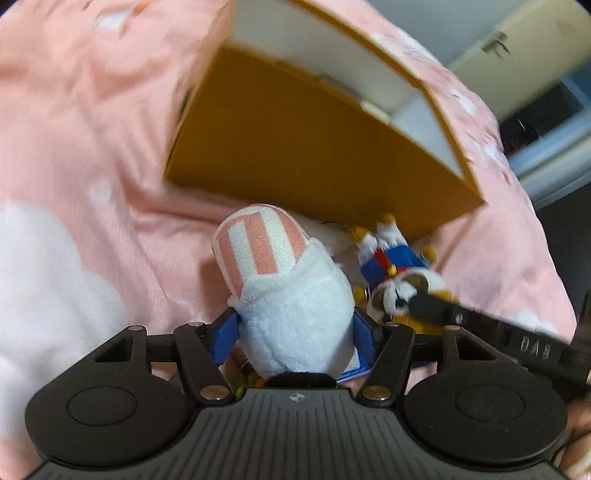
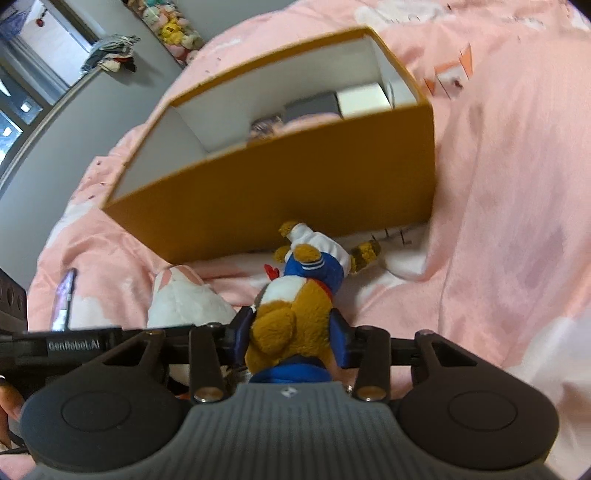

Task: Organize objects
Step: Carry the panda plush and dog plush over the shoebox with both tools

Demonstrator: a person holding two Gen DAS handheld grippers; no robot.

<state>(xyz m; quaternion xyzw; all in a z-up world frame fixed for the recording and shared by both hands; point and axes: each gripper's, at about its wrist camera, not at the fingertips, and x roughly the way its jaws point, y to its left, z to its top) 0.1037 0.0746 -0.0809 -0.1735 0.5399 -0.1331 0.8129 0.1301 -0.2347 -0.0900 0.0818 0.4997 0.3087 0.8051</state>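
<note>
My left gripper [image 1: 295,322] is shut on a white plush with a pink-striped cap [image 1: 284,280]; its blue pads press both flanks. My right gripper [image 2: 291,326] is shut on a brown plush dog in a blue sailor suit [image 2: 295,299], head toward the camera, feet toward the box. Both toys hang low over the pink bedding, side by side, just in front of a mustard cardboard box [image 1: 314,155] with a white inside. In the right wrist view the box [image 2: 280,192] holds a small grey box [image 2: 310,107] and a white box [image 2: 364,98]. The dog [image 1: 391,269] shows right of the white plush.
Pink bedding with white clouds [image 2: 498,221] covers the whole surface. A slim purple object [image 2: 64,299] lies left of the toys. Beyond the bed stand a grey wall, a window, a row of plush toys [image 2: 173,26] and a cream cupboard [image 1: 517,44].
</note>
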